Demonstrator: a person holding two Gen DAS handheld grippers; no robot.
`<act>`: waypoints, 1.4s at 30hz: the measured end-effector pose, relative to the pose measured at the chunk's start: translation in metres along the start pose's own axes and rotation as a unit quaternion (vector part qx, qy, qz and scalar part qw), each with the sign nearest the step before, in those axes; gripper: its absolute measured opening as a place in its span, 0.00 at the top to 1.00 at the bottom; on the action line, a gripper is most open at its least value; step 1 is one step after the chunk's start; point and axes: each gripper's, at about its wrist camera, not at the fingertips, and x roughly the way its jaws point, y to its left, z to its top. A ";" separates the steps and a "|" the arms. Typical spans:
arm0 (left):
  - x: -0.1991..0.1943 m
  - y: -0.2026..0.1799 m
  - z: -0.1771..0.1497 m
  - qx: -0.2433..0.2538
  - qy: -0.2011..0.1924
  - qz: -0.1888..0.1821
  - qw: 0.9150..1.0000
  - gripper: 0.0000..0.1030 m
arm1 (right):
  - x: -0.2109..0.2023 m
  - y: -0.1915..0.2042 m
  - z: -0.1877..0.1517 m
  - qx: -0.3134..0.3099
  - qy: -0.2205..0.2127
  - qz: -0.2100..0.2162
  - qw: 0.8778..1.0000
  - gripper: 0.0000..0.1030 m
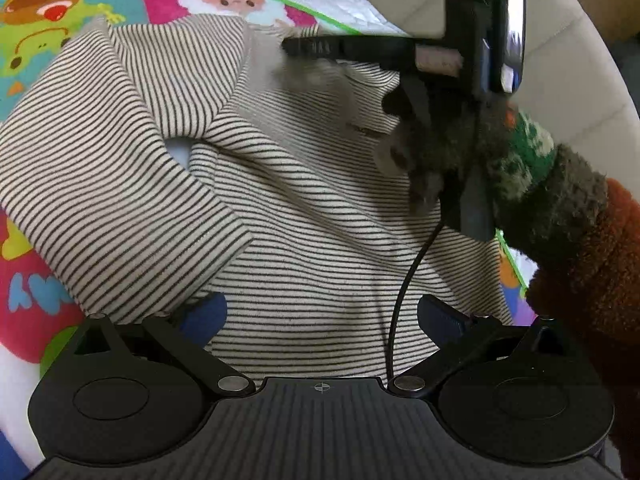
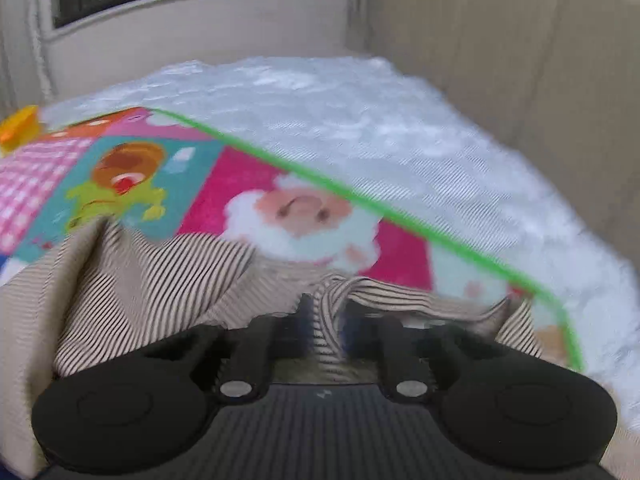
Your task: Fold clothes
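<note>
A cream shirt with thin black stripes lies crumpled on a colourful cartoon blanket; one sleeve is folded across its left side. My left gripper is open just above the shirt's lower part, its blue pads spread wide with nothing between them. My right gripper is shut on a pinched fold of the striped shirt and holds that edge lifted. In the left wrist view the right gripper shows at the shirt's far edge, held by a hand in a fuzzy glove.
The blanket has a green border and lies on a white quilted bed cover. A beige padded wall runs along the right and back. A black cable hangs over the shirt.
</note>
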 end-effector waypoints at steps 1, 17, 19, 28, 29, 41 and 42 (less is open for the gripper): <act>-0.001 0.001 0.000 -0.004 0.001 -0.002 1.000 0.00 | 0.001 -0.001 0.006 -0.006 -0.005 -0.014 1.000 0.90; -0.017 0.008 -0.004 -0.010 -0.004 -0.014 1.000 0.00 | -0.068 -0.025 -0.001 0.034 -0.032 -0.004 0.999 0.27; -0.026 0.005 -0.004 0.008 -0.021 0.001 1.000 0.00 | -0.098 -0.031 -0.021 0.067 -0.031 -0.005 0.997 0.27; -0.058 -0.027 -0.011 0.110 -0.066 0.102 0.986 0.00 | -0.202 -0.026 -0.117 0.319 -0.049 -0.052 0.945 0.06; -0.063 -0.028 -0.014 0.125 -0.073 0.120 0.982 0.00 | -0.204 -0.025 -0.120 0.318 -0.053 -0.045 0.946 0.06; -0.100 -0.034 -0.043 0.285 -0.039 0.288 0.913 0.00 | -0.180 -0.051 -0.140 0.330 -0.049 -0.029 0.942 0.06; -0.105 -0.035 -0.045 0.290 -0.033 0.287 0.912 0.00 | -0.179 -0.053 -0.141 0.336 -0.046 -0.027 0.940 0.06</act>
